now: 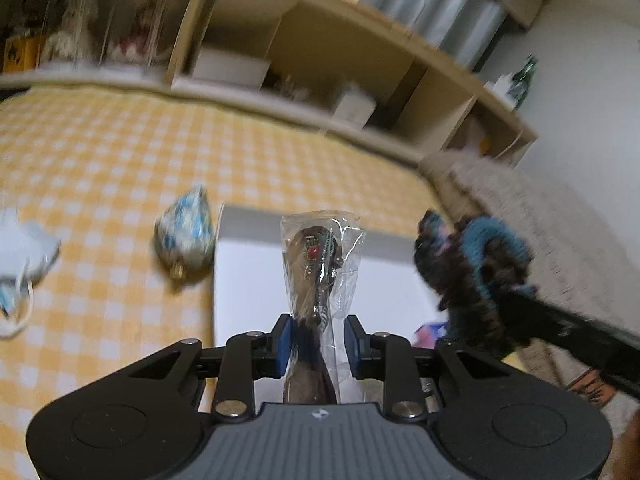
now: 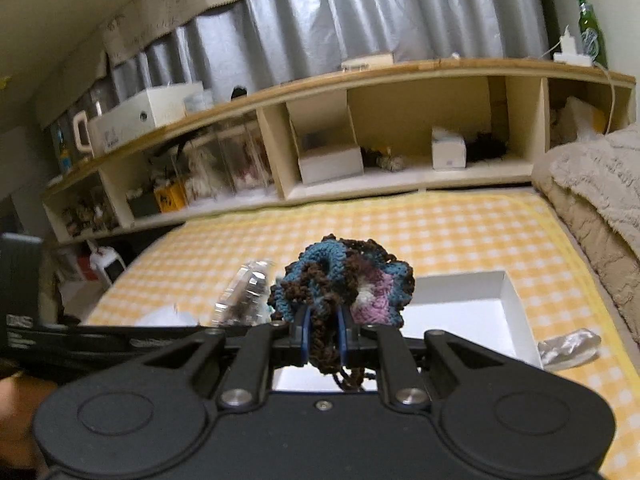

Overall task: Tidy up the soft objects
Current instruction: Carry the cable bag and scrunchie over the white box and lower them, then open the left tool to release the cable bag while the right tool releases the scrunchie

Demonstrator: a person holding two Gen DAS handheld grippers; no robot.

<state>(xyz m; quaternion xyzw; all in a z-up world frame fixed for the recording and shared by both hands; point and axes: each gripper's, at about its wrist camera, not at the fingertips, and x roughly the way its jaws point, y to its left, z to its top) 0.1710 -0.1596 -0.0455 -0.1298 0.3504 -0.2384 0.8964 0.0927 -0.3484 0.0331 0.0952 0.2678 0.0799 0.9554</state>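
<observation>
My left gripper [image 1: 318, 338] holds a clear plastic packet [image 1: 322, 264] with a dark item inside; its blue pads [image 1: 283, 340] sit apart around the packet's narrow lower part, above the white open box [image 1: 256, 280]. My right gripper [image 2: 323, 334] is shut on a crocheted blue, brown and purple scrunchie [image 2: 344, 280], held above the white box [image 2: 472, 312]. The scrunchie and right gripper also show in the left wrist view [image 1: 476, 268], to the right of the packet. The packet shows blurred in the right wrist view [image 2: 244, 296].
A yellow checked bedspread [image 1: 100, 160] covers the bed. A blue-white pouch [image 1: 186, 236] and a face mask [image 1: 22, 252] lie left of the box. A shiny wrapper [image 2: 568, 346] lies right of it. A beige blanket [image 2: 600, 200] is at right; wooden shelves [image 2: 400, 152] behind.
</observation>
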